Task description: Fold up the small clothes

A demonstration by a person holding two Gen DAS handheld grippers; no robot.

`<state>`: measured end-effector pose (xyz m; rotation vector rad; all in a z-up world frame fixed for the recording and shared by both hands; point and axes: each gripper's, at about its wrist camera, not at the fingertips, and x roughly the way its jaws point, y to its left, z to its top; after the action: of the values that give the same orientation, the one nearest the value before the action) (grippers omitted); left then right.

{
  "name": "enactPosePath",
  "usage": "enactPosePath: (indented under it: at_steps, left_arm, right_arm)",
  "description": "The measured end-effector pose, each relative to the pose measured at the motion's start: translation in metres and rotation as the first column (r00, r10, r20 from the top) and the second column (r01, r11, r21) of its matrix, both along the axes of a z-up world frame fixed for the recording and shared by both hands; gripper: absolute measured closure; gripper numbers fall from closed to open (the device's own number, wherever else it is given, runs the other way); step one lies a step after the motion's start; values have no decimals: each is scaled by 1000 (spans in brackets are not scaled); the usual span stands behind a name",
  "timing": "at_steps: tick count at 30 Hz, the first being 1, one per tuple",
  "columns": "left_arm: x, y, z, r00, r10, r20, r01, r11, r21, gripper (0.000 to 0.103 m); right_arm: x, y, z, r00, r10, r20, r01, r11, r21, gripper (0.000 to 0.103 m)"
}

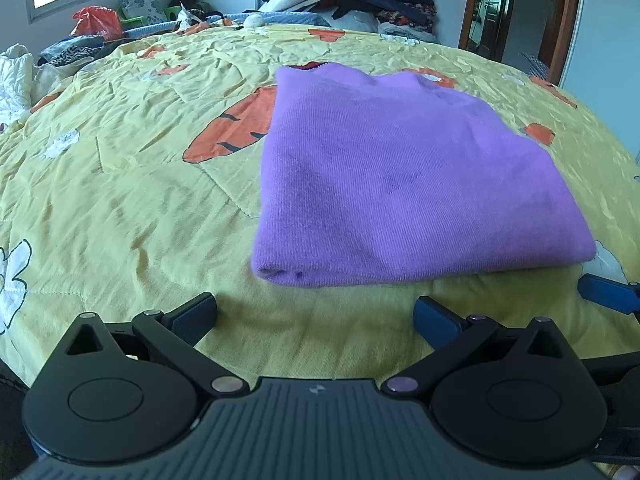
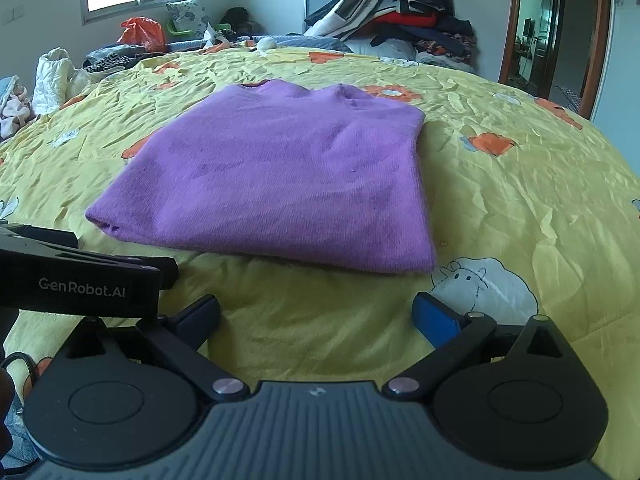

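Note:
A purple knit garment point(image 1: 400, 176) lies folded into a flat rectangle on the yellow bedspread point(image 1: 120, 184); it also shows in the right wrist view point(image 2: 280, 176). My left gripper point(image 1: 316, 316) is open and empty, just short of the garment's near folded edge. My right gripper point(image 2: 316, 316) is open and empty, also just short of the near edge, towards its right corner. The left gripper's body shows at the left of the right wrist view point(image 2: 80, 284). A blue finger of the right gripper shows at the right edge of the left wrist view point(image 1: 608, 292).
A tall pile of dark clothes point(image 2: 400, 16) sits at the far side of the bed. An orange bag point(image 2: 142, 32) and cushions lie at the far left. White bedding point(image 2: 52, 76) lies at the left edge. A wooden door frame point(image 2: 596, 36) stands at the right.

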<state>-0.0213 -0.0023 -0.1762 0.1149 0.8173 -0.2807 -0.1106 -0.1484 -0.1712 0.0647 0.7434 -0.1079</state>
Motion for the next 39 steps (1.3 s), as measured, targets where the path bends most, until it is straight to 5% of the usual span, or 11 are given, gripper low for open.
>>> enactPosePath:
  at_steps: [39]
  left_arm:
    - [-5,3,-1,999,-9,38,10,1000,-23,0]
  right_arm:
    - [0,0,-1,1000,-1,3,1,1000,2,0]
